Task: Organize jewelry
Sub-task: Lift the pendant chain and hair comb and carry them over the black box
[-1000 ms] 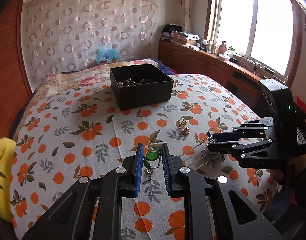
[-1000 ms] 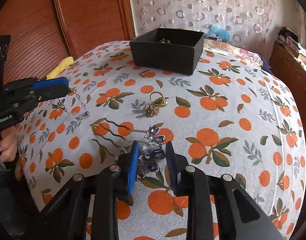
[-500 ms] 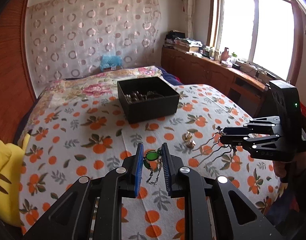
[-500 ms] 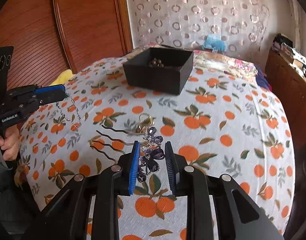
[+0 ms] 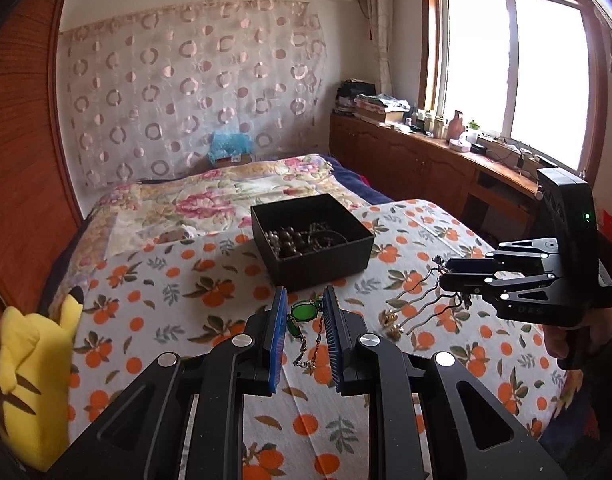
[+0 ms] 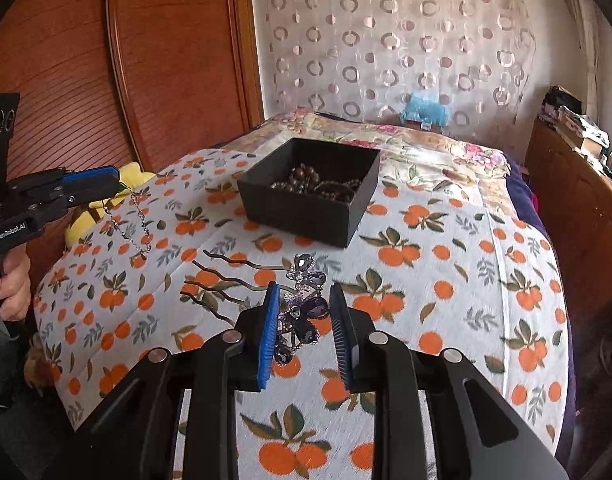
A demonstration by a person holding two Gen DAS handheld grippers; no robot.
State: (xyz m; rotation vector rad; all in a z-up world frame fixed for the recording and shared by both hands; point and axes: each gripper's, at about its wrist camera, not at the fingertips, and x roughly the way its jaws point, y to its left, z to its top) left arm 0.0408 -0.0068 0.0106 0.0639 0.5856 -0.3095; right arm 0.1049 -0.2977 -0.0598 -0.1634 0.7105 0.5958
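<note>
My left gripper point(image 5: 305, 300) is shut on a green-stoned necklace point(image 5: 302, 314), whose chain point(image 6: 132, 220) dangles free above the orange-print bedspread point(image 5: 178, 292). My right gripper point(image 6: 304, 296) is shut on a hair comb with purple jewels point(image 6: 302, 316); its wavy prongs point(image 6: 218, 280) point left, off the cloth. In the left wrist view the right gripper point(image 5: 446, 270) hangs to the right with the comb point(image 5: 418, 300). The left gripper point(image 6: 106, 184) shows at the left edge of the right wrist view. A black open box point(image 5: 318, 268) point(image 6: 306, 216) with beads inside stands ahead of both.
Small gold pieces point(image 5: 392, 320) lie on the bedspread between the grippers. A yellow plush toy point(image 5: 30, 360) point(image 6: 86, 216) sits at the bed's left edge. Wooden panelling point(image 6: 166, 60) rises on the left and a low wooden cabinet point(image 5: 426, 160) runs under the window.
Both grippers have risen with their pieces, so the necklace chain and the comb's prongs now hang clear of the bedspread. The black box sits lower in both views.
</note>
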